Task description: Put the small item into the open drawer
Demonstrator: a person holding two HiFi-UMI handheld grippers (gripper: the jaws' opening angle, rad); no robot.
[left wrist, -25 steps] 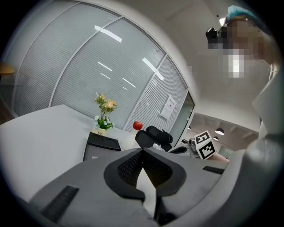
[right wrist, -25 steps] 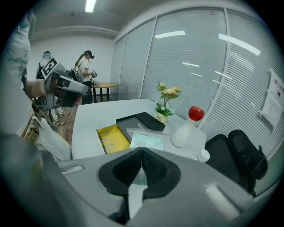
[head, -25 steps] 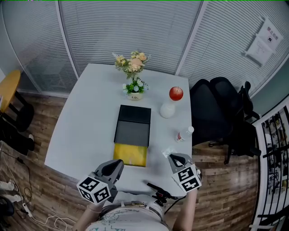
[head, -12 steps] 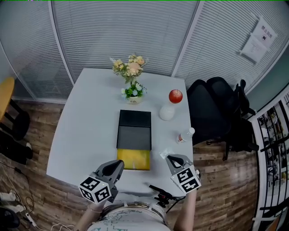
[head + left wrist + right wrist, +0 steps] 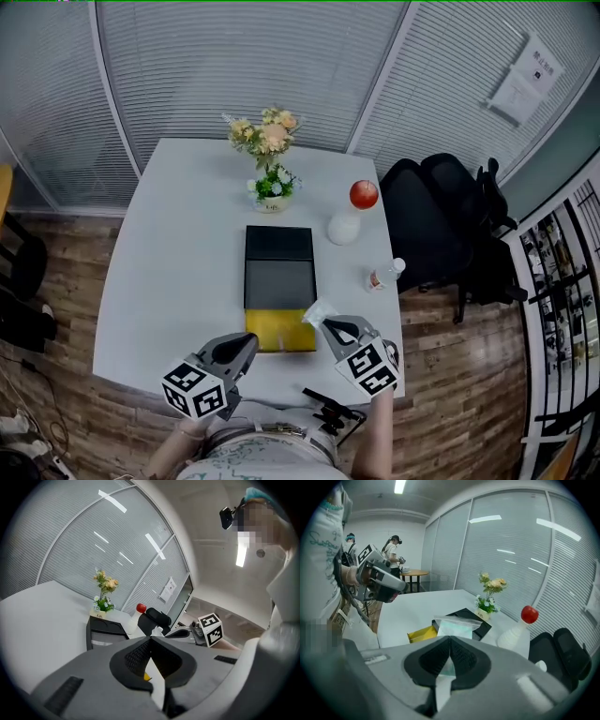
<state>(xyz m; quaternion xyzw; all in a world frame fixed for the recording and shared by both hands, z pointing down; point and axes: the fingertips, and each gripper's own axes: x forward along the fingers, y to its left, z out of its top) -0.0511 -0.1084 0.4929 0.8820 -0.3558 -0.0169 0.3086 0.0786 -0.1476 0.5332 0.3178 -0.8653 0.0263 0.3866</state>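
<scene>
A black drawer box (image 5: 278, 258) lies mid-table, its yellow drawer (image 5: 272, 332) pulled open toward me. My right gripper (image 5: 328, 325) is shut on a small clear plastic bag (image 5: 317, 311), which hangs at the drawer's right front corner. In the right gripper view the bag (image 5: 457, 626) sticks out past the closed jaws (image 5: 450, 639), with the yellow drawer (image 5: 421, 633) and black box (image 5: 471, 617) beyond it. My left gripper (image 5: 247, 341) hovers just in front of the drawer's left side, shut and holding nothing; its own view shows the jaws (image 5: 150, 640) meeting, with the box (image 5: 105, 627) ahead.
A flower pot (image 5: 270, 192) stands behind the box. A white bottle with a red top (image 5: 349, 220) and a small clear bottle (image 5: 384, 275) stand at the right. A black office chair (image 5: 436, 216) sits beside the table's right edge. People stand far off (image 5: 393, 550).
My right gripper has carried the bag leftward, from the table's right part to the drawer's right corner. The left gripper has barely shifted in the head view.
</scene>
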